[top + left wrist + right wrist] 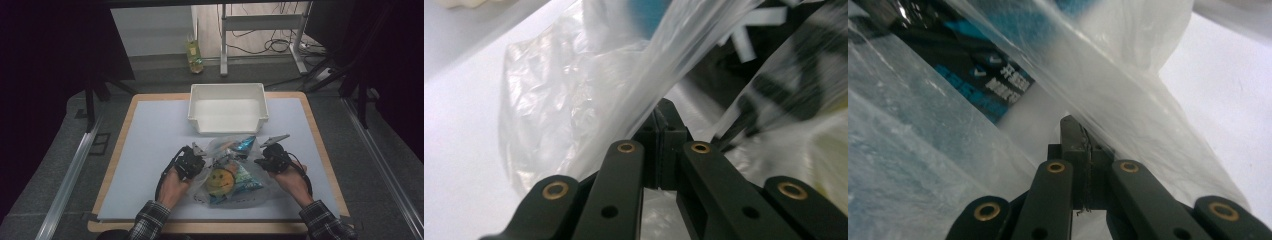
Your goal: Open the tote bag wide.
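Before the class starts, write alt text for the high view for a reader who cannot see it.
Two hand-held grippers, left gripper and right gripper, are shut on opposite sides of a clear plastic bag of snack packets, one with a yellow smiley face. It lies on a pale mat, with a white bin behind.

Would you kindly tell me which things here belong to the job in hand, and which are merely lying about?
In the job:
- clear plastic bag of snack packets, pinched on each side
- left gripper, shut on the film
- right gripper, shut on the film
- yellow smiley-face packet inside

Lying about:
- white rectangular plastic bin, empty
- yellow-liquid bottle on the floor
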### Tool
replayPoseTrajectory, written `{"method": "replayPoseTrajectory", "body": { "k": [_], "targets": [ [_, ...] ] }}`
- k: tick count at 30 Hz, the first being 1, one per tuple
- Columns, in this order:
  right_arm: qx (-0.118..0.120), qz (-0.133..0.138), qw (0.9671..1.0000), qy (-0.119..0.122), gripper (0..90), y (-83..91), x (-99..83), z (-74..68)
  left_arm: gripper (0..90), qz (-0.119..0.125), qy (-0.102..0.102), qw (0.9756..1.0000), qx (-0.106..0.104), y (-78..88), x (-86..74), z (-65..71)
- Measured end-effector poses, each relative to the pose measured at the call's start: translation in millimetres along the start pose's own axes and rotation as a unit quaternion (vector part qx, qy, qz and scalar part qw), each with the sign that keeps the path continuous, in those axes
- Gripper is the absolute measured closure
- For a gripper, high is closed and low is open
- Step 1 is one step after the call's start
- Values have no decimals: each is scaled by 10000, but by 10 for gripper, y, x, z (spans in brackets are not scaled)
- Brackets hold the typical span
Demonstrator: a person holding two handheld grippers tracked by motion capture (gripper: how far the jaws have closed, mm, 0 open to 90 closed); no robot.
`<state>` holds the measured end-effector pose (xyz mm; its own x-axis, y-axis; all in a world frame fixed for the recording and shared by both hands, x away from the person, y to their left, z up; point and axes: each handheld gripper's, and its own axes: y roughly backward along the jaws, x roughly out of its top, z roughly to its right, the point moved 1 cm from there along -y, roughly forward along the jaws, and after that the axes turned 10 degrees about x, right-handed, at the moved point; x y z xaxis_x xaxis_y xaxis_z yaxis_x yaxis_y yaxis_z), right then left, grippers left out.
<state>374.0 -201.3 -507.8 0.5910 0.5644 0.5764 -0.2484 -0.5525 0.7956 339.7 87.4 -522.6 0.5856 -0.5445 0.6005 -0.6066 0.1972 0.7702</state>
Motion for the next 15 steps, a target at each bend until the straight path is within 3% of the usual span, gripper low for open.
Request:
{"method": "replayPoseTrajectory", "body": {
  "k": [3, 9, 15],
  "targets": [
    [-126, -125, 9998, 13, 894, 6, -51, 22, 893, -62, -33, 9999, 121, -10, -52, -49],
    [-87, -124, 9998, -158, 895, 41, -187, 89, 894, -181, -41, 9996, 211, -45, -159, -117],
    [-74, -80, 9996, -268, 897, 158, -342, 115, 896, -184, 67, 9997, 120, 10, -270, -201]
  ]
}}
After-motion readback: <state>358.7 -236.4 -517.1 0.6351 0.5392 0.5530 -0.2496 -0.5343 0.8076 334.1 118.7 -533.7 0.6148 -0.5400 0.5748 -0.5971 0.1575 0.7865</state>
